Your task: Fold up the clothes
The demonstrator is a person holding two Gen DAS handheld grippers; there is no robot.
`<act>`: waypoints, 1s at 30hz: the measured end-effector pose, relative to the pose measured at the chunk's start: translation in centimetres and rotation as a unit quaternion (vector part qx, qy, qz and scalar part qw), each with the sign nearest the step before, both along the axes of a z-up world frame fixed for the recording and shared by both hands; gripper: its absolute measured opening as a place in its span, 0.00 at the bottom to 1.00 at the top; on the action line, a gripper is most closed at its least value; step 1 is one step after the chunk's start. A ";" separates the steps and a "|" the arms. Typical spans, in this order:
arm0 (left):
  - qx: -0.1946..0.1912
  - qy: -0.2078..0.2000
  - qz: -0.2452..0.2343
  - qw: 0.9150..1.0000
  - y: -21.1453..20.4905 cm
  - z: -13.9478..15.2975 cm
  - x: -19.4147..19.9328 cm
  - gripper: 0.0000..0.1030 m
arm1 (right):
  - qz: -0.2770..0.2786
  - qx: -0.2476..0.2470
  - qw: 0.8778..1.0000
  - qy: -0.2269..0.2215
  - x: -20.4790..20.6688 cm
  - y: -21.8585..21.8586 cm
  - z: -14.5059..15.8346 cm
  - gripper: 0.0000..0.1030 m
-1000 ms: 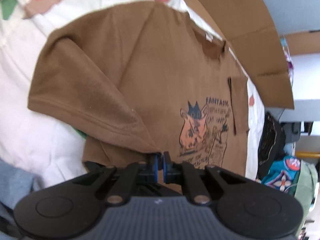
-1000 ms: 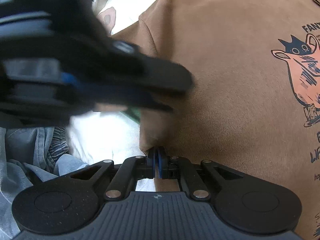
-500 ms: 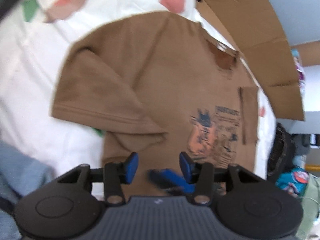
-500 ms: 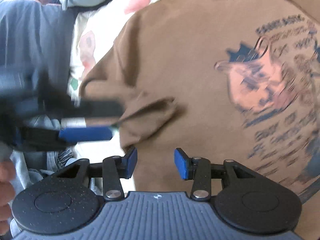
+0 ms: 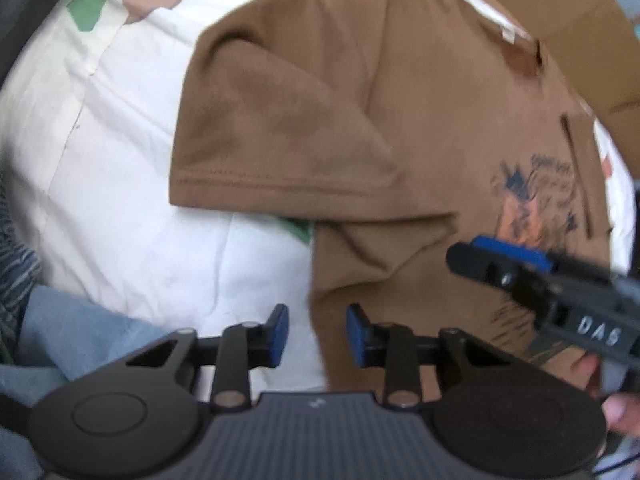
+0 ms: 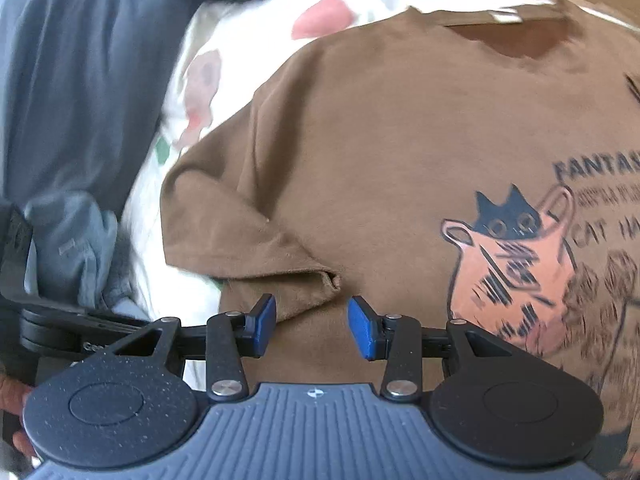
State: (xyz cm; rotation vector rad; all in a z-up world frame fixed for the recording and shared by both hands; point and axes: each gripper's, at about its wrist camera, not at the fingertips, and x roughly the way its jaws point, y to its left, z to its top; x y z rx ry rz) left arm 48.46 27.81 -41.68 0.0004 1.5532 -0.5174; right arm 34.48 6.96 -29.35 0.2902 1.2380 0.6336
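Covering most of a white bedsheet (image 5: 132, 208) printed with red and green shapes, a brown cat-print T-shirt (image 6: 400, 160) lies face up, its collar toward a cardboard sheet (image 5: 560, 4) at the far edge. One side edge looks turned in over the chest, showing as a narrow strip beside the print in the left wrist view. The nearer short sleeve (image 5: 280, 136) spreads flat outward, and the cloth just below it bunches into a small crumpled tuck (image 6: 316, 280). The body is at full length, so by this showing most of the folding remains: the sleeve side and the lengthwise folds. Blue-grey garments (image 6: 80, 100) are heaped off to the side. The left gripper (image 5: 316, 330) hovers over the shirt's side edge, blue pads apart and holding nothing; the right gripper (image 6: 312, 322) hangs just short of the tuck, likewise released and empty.
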 end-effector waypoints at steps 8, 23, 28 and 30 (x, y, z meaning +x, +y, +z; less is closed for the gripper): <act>0.000 -0.041 -0.021 0.999 0.0 -0.2 -0.2 0.22 | 0.052 -0.036 0.998 -0.022 1.1 1.8 -1.1 0.46; 0.018 -0.017 0.020 0.999 0.6 0.1 0.8 0.05 | 0.088 -0.038 0.995 0.015 2.0 1.4 -0.7 0.02; 0.022 -0.018 0.044 0.999 1.1 0.2 0.7 0.05 | 0.063 -0.035 0.996 0.044 0.9 0.9 -1.1 0.02; 0.022 -0.018 0.050 0.998 1.4 0.3 0.7 0.05 | 0.054 -0.037 0.996 0.054 0.5 0.9 -1.4 0.02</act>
